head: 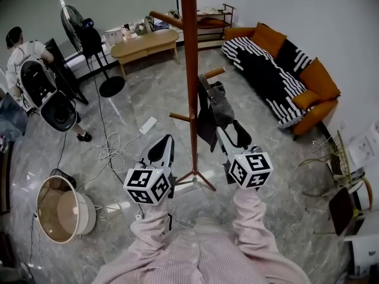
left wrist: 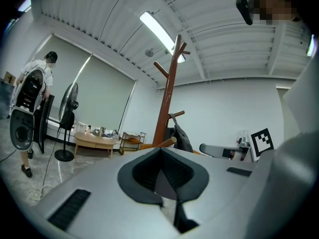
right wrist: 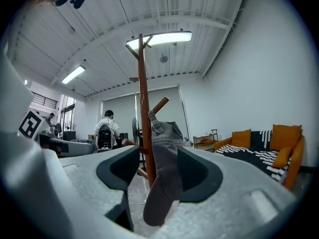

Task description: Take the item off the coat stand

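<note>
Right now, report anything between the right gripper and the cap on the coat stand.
Nothing visible: the gray cap already hangs between the right gripper's open fingers, with the coat stand's pole just beside it.

I read no words, numbers or brand names in any view; the only print is the black-and-white square markers (head: 141, 180) on the left gripper (head: 163, 147) and right gripper (head: 231, 132).
</note>
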The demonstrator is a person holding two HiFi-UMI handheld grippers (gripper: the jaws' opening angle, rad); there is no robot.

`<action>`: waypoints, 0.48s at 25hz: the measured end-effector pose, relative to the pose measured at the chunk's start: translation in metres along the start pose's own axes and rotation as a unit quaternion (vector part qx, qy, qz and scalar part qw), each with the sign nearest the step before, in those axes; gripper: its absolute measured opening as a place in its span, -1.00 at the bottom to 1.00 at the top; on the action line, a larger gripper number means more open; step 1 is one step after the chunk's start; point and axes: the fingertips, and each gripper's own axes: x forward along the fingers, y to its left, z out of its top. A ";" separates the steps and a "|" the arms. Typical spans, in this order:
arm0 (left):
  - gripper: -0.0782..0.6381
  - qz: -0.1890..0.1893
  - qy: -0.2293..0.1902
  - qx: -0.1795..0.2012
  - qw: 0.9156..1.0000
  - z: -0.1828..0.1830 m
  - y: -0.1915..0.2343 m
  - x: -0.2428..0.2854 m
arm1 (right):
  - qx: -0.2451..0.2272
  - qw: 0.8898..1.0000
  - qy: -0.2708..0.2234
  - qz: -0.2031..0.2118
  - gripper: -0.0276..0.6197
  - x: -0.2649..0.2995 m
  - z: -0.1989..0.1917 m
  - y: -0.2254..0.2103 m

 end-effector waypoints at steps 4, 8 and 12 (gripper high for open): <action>-0.78 0.011 -0.004 -0.001 1.000 0.006 0.007 0.020 | -0.027 1.000 0.005 0.009 -0.24 0.023 0.010 -0.009; -0.78 0.020 -0.009 0.000 1.000 0.010 0.012 0.038 | -0.048 0.998 0.018 0.026 -0.24 0.045 0.013 -0.013; -0.78 0.031 -0.016 -0.002 0.999 0.010 0.018 0.049 | -0.060 0.996 0.042 0.056 -0.24 0.062 0.009 -0.013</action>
